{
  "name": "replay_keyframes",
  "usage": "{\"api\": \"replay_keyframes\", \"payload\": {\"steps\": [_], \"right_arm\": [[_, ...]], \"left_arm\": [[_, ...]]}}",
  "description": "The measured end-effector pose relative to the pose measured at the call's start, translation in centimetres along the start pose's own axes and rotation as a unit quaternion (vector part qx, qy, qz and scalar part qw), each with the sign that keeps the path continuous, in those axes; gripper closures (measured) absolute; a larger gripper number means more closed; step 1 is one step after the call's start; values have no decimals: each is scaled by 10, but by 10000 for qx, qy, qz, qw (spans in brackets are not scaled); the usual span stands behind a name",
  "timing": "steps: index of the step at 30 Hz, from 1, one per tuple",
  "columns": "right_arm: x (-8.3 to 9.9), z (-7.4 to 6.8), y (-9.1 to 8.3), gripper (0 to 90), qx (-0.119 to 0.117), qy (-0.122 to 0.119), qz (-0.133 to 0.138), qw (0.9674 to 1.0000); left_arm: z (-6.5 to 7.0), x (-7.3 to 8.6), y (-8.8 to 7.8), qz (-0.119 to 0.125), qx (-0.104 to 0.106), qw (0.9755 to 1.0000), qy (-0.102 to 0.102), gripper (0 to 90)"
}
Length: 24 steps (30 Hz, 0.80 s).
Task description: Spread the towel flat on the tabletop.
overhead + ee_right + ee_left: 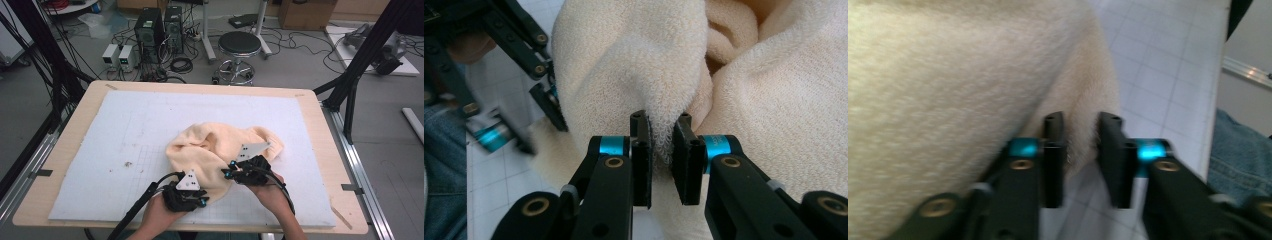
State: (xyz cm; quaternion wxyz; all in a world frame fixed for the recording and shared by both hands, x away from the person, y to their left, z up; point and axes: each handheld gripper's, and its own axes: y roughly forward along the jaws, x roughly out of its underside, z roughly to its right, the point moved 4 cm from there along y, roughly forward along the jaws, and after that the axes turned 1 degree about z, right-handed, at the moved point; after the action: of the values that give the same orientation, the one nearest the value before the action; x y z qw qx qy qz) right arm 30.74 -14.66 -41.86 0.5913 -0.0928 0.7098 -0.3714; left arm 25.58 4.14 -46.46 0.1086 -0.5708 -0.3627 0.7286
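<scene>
Cream towel, crumpled on white mat; left gripper and right gripper each clamped on a near fold, probably for spreading it flat.

A grey floor strewn with cables fills the upper frame. A black round stool stands upper centre, two computer towers upper left.

Even, soft overhead light on my white padded worktop, hardly any shadows; my left gripper view is motion-blurred, my right gripper view mostly sharp.
</scene>
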Motion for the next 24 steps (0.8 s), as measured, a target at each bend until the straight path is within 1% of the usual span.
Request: {"api": "replay_keyframes", "payload": {"steps": [1, 2, 3, 5, 7, 9, 10, 12, 15, 17, 18, 21, 22, 23, 24], "right_arm": [[0, 0, 0, 789, -30, 35, -20, 10000], [0, 0, 0, 789, -30, 35, -20, 10000], [-1, -1, 0, 787, -24, -28, 11, 10000], [-1, -2, 1, 786, -41, -45, 28, 10000], [-2, -6, 0, 785, -92, -35, 35, 9999], [-5, -11, -1, 786, -161, -100, 59, 9998], [-7, -14, 0, 786, -221, -110, 76, 9997], [-11, -23, 3, 785, -308, -195, 64, 9993], [-18, -40, 12, 785, -539, -326, 68, 9980], [-24, -54, 20, 782, -741, -405, 23, 9964], [-27, -61, 25, 773, -844, -498, 41, 9952], [-35, -81, 38, 720, -1179, -653, 44, 9909], [-37, -84, 41, 682, -1228, -692, 53, 9900], [-39, -86, 42, 657, -1217, -736, 79, 9898], [-39, -86, 42, 633, -1189, -751, 94, 9900]], "left_arm": [[-2, 0, -2, -21, 19, 10000, -24, 840], [-4, 1, -4, -32, 53, 10000, -57, 840], [-4, 1, -6, -19, 53, 10000, -64, 855], [-5, 2, -15, -32, -15, 10000, 24, 858], [-4, 4, -30, 33, -75, 9999, 77, 860], [-6, 8, -51, 133, -173, 9998, 44, 860], [-7, 11, -63, 205, -245, 9995, -14, 860], [-11, 16, -88, 382, -407, 9984, -91, 861], [-17, 27, -123, 583, -674, 9958, -226, 861], [-20, 34, -144, 704, -849, 9934, -331, 861], [-21, 38, -152, 730, -909, 9926, -342, 861], [-23, 52, -170, 620, -1096, 9916, -309, 861], [-23, 58, -174, 596, -1158, 9908, -358, 861], [-26, 64, -176, 543, -1216, 9904, -372, 861], [-28, 71, -178, 515, -1283, 9894, -439, 861]]}}
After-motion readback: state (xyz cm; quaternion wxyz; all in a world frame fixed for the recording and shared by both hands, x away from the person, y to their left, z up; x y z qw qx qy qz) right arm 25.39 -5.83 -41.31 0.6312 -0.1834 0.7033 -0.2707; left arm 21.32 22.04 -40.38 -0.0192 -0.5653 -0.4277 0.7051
